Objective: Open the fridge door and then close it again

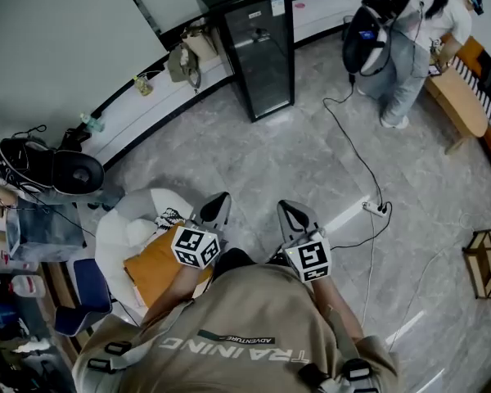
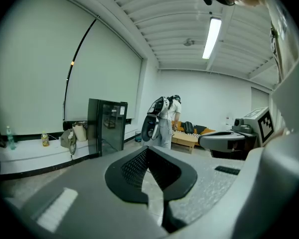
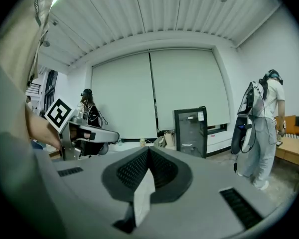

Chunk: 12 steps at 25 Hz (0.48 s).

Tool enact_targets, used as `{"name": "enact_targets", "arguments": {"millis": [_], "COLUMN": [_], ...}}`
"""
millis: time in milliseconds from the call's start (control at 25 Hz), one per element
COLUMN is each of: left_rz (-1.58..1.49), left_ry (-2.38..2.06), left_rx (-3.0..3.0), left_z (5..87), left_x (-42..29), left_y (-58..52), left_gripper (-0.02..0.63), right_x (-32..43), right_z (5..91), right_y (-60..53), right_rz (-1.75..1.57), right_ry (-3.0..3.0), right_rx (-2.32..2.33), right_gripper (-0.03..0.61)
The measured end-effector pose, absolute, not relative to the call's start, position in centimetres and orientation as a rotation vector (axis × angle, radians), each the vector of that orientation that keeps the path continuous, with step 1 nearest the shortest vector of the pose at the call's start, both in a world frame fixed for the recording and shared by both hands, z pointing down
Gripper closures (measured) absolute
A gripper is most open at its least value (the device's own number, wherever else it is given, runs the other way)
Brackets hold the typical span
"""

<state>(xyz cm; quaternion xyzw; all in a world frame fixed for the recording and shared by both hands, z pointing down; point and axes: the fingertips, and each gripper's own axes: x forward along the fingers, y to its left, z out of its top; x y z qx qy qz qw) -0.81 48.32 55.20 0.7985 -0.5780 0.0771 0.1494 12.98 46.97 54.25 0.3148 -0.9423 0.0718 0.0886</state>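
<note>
Floor [image 1: 254, 154]: grey stone tile, open btwn the person and the fridge. A cable and power strip [image 1: 376, 209] cross it toward the right.

Fridge [image 1: 262, 51]: tall, black, glass-fronted. It stands at the floor's far edge, backed against the low white ledge [image 1: 139, 109] along the wall. Door looks shut. No handle can be made out, and the hinge side can't be told from here.

Second person [image 1: 401, 39]: w/ a backpack, at the far right edge of the floor by a wooden bench [image 1: 458, 97], well apart from the fridge.

Left gripper [image 1: 219, 201]: held close at chest height, pointing toward the fridge, jaws closed tip to tip w/ nothing btwn them.

Right gripper [image 1: 288, 211]: just beside the left one, same pose, jaws also together and empty.

Step in hand, by my read: the approach, nothing touched yet. To do it well:
- Walk straight in and stay left of the cable so it's not underfoot.
- Stop square to the door and close enough to read its free edge. Pick the opening side only then.
- Part one gripper's jaws before reaching. Closed tips can hook an edge but would slip on glass.
- Grip or hook the door's free edge, not the pane.
- Pull slow along the door's arc w/ the other gripper kept clear of the swing.

Risk: a light fridge may slide if yanked.
</note>
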Motion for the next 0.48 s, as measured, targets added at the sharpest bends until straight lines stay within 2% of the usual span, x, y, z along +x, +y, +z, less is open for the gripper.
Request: {"name": "enact_targets", "arguments": {"millis": [240, 480], "left_rz": [0.216, 0.268], "left_ry": [-1.674, -1.664], "left_rx": [2.272, 2.209], "left_z": [55.1, 57.3], "left_x": [0.1, -1.6], "left_y": [48.9, 50.3], "left_gripper": [0.612, 0.612], "right_x": [14.2, 10.8], "right_z": [56.7, 58.5], "right_y": [47.3, 47.5], "right_rz": [0.281, 0.293], "right_ry": [-2.755, -2.739], "right_rx": [0.903, 0.770], "right_gripper": [0.577, 0.577]}}
